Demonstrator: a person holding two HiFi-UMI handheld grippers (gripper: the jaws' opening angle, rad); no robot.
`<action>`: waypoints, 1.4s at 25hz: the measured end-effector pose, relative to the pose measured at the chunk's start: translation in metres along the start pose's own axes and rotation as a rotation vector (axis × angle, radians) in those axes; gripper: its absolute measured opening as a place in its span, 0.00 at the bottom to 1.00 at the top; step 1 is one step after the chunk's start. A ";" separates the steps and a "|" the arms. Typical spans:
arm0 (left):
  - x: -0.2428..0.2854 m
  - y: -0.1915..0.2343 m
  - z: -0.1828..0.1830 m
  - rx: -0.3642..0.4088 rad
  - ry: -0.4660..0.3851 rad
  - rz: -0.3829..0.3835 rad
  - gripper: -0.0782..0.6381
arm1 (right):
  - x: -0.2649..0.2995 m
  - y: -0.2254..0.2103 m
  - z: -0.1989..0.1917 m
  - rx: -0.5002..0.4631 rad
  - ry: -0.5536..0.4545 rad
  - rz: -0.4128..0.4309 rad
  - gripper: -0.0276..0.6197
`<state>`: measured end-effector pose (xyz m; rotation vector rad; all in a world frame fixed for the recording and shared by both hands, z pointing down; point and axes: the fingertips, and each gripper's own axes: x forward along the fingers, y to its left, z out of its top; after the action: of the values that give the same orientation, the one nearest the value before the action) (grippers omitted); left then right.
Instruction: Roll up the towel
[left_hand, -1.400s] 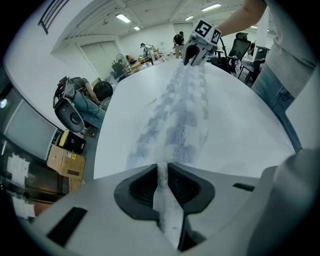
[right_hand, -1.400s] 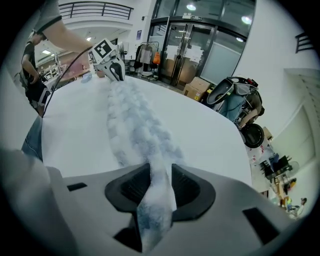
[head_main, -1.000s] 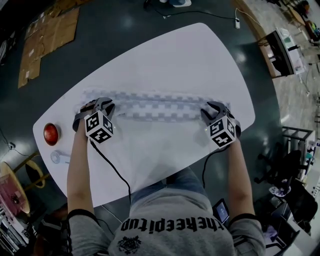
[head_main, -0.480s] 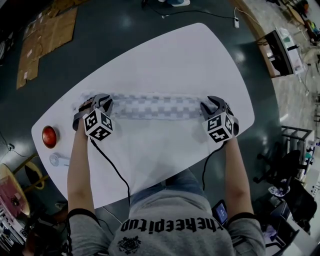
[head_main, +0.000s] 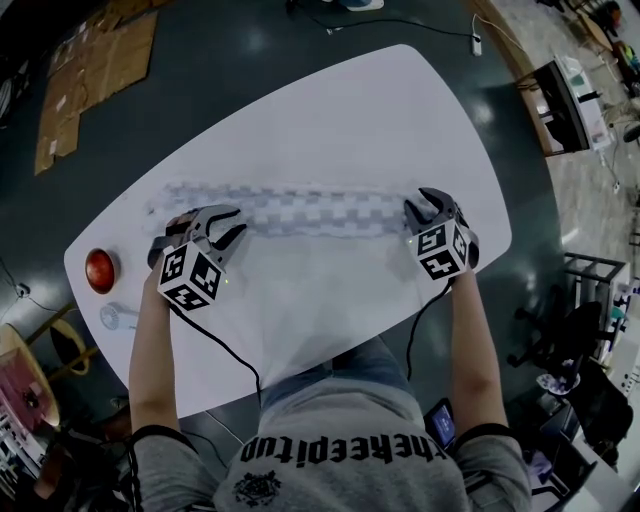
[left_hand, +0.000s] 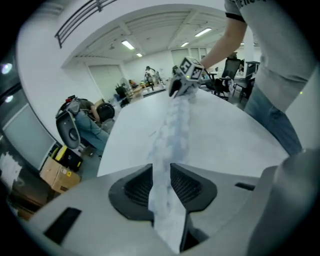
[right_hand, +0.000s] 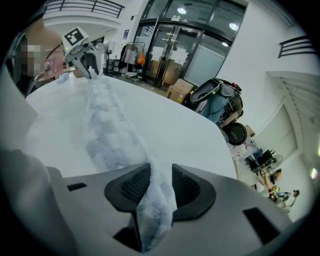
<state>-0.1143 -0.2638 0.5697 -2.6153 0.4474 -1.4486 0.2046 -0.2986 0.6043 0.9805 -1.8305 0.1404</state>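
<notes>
Well to the left of the towel (head_main: 310, 211), near the edge of the white surface (head_main: 330, 120), sits a red button (head_main: 99, 270), with a small clear item (head_main: 118, 316) just below it in the head view. The towel lies on the surface as a long, narrow checked strip – flat along its middle. At the towel's left end is the left gripper (head_main: 228, 226), pointing steeply down. Its jaws have just been opening, yet its own view shows the towel's end filling the gap between them and touching both ribbed pads. At the towel's right end is the right gripper (head_main: 426, 204), also angled down. Its jaws pinch a thick, bunched fold of the towel – the fluffy cloth bulges out between the pads and trails away across the surface.
</notes>
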 end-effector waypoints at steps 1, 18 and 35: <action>0.003 -0.013 -0.002 0.015 0.016 -0.027 0.26 | 0.000 0.000 0.000 -0.001 0.001 0.000 0.26; 0.034 0.011 -0.025 -0.056 0.121 0.083 0.27 | -0.053 0.007 0.023 0.032 -0.158 -0.012 0.26; 0.040 0.019 -0.021 -0.091 0.127 0.065 0.25 | -0.034 0.033 0.004 -0.058 -0.092 -0.026 0.13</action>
<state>-0.1155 -0.2933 0.6083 -2.5598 0.6201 -1.6157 0.1847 -0.2601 0.5854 0.9836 -1.8946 0.0266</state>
